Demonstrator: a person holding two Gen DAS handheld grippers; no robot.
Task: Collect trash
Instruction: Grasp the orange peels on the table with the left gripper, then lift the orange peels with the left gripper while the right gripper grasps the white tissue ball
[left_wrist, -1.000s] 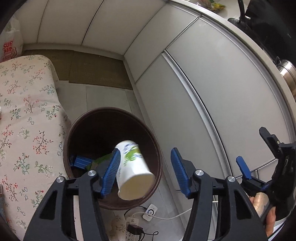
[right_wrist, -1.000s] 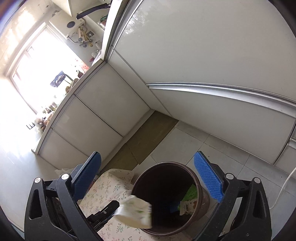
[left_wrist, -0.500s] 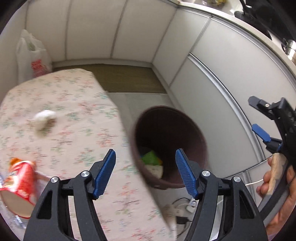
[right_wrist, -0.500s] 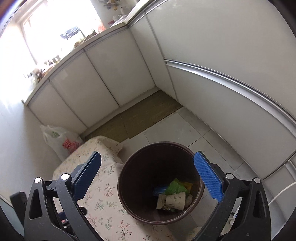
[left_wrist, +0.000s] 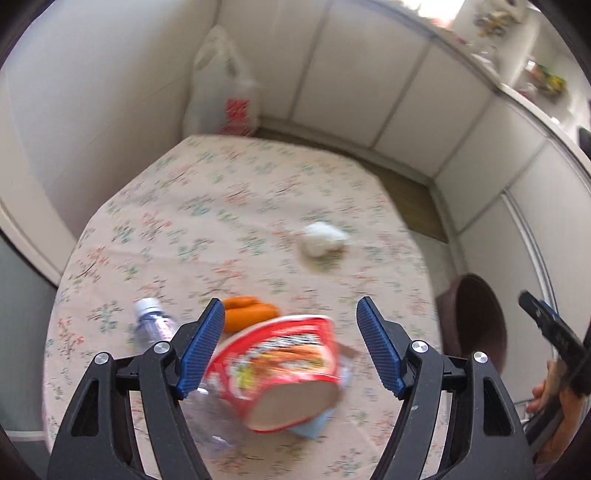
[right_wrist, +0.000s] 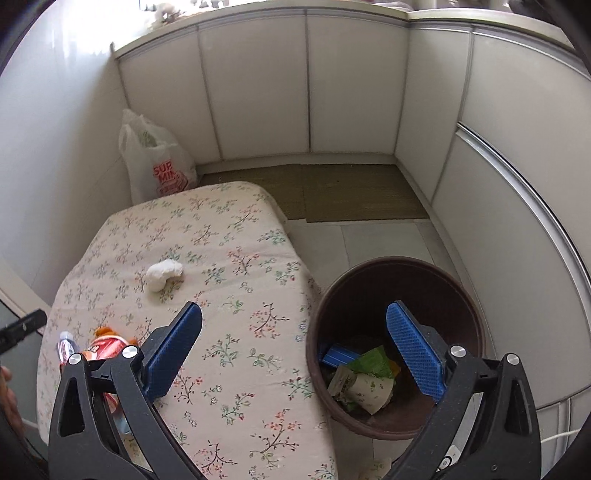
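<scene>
Left gripper (left_wrist: 291, 350): jaws spread, just been opening, nothing pinched; red noodle cup (left_wrist: 284, 373) lies tipped on the floral tablecloth (left_wrist: 221, 206) directly beneath, likely light, thin-walled and crushable, best taken across its sidewall. Beyond: orange item (left_wrist: 247, 317), clear bottle (left_wrist: 155, 325), soft white wad (left_wrist: 325, 238). Right gripper (right_wrist: 295, 350): spread, empty, above brown bin (right_wrist: 399, 269).

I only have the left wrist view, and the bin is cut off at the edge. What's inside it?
Observer: The bin holds a paper cup, a green wrapper and something blue.
Operator: Anything between the right tongs?
Observer: No, the right tongs stand open and empty above the bin's near rim.
Operator: The white lump is blurred here.
Observer: It looks like a crumpled white wad, lying alone on the tablecloth.
</scene>
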